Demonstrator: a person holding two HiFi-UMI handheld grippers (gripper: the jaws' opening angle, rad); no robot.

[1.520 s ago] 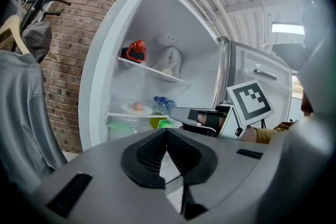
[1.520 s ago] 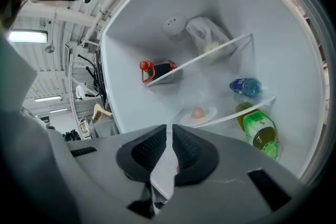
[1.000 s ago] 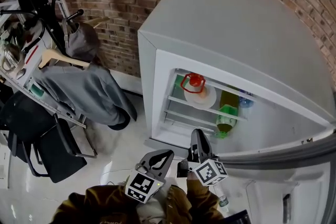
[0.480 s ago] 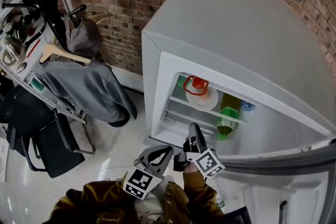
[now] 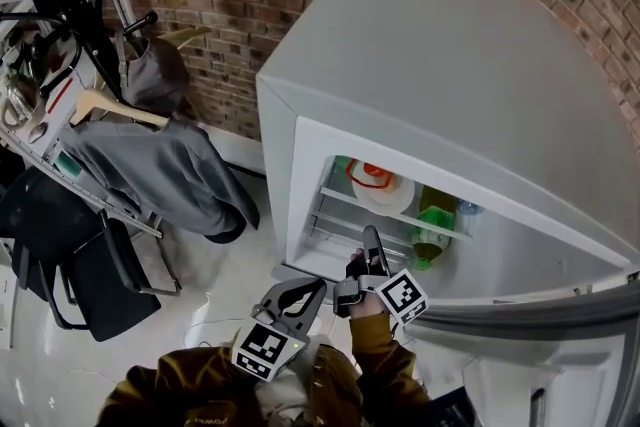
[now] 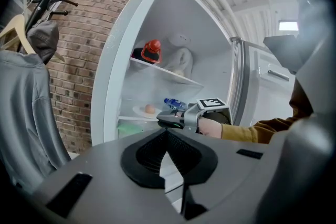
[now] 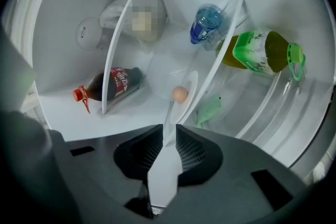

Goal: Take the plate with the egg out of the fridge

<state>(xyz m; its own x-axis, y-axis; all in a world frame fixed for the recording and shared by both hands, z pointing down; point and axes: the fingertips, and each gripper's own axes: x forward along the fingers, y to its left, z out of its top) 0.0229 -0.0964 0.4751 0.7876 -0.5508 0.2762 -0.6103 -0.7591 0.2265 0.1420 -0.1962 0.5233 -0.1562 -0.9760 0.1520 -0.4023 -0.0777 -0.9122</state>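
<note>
- The plate [image 7: 164,72] with the egg [image 7: 180,94] sat on a lower shelf [image 6: 131,116] inside the open fridge [image 5: 420,65]. The egg lay close to the plate's near rim.
- A blue water bottle [image 7: 206,22] and a green-capped bottle [image 7: 257,52] lay just beside the plate. A red-capped cola bottle [image 7: 113,84] lay apart, beyond the shelf's edge.
- The right gripper [image 7: 168,131] pointed at the plate from just outside the fridge mouth. Its jaws stood slightly apart with nothing clamped.
- The left gripper [image 6: 169,134] hung nearer the person, well short of the fridge, its jaws together and empty.
- The step in hand looked like the reach. Done well, the right jaws would take the near rim beside the egg, not on it.
- The plate should probably come out level and slowly, clear of the bottles, or the egg could roll off.
</note>
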